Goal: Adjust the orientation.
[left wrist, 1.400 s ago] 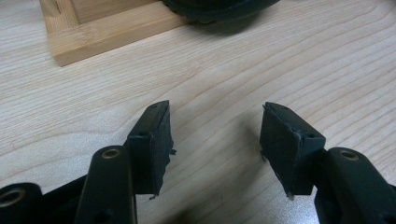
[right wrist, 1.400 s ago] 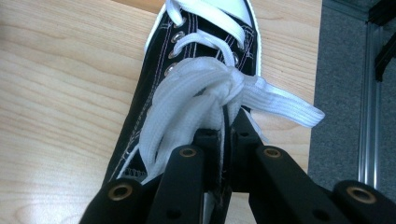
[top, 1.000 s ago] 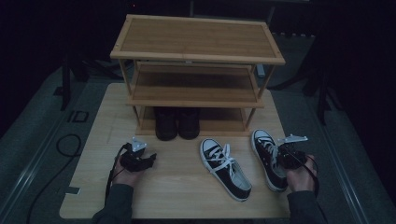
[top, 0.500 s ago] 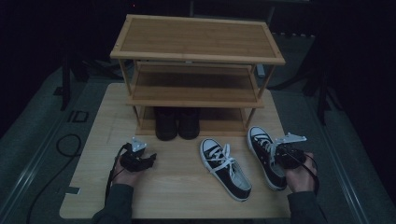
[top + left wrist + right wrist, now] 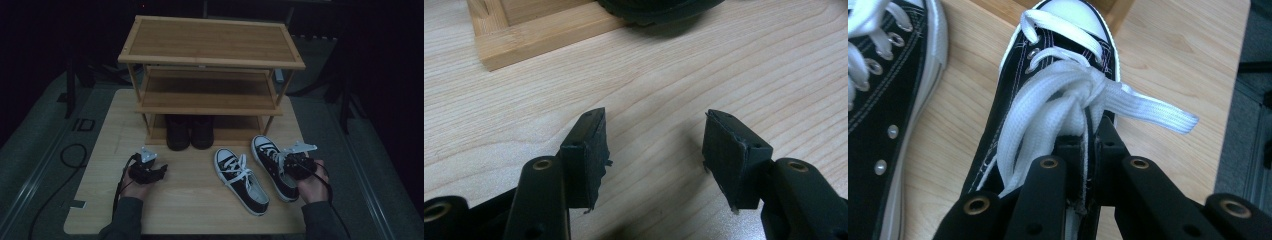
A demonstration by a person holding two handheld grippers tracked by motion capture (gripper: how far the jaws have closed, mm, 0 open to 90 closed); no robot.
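Observation:
Two black-and-white canvas sneakers lie on the wooden table in front of a shoe rack. My right gripper is shut on the right sneaker. In the right gripper view its jaws pinch the canvas edge of the right sneaker just behind the knotted white laces. The other sneaker lies free to the left, and its side is close by. My left gripper rests low over bare table at the left, jaws open with nothing between them.
A pair of dark boots stands on the rack's lowest shelf, its sole just beyond the rack's bottom rail. The two upper shelves hold nothing. The table's right edge is near the held sneaker. A cable lies on the floor at left.
My right hand has shifted slightly left with the right sneaker, bringing it closer to the other one. The left gripper has stayed where it was.

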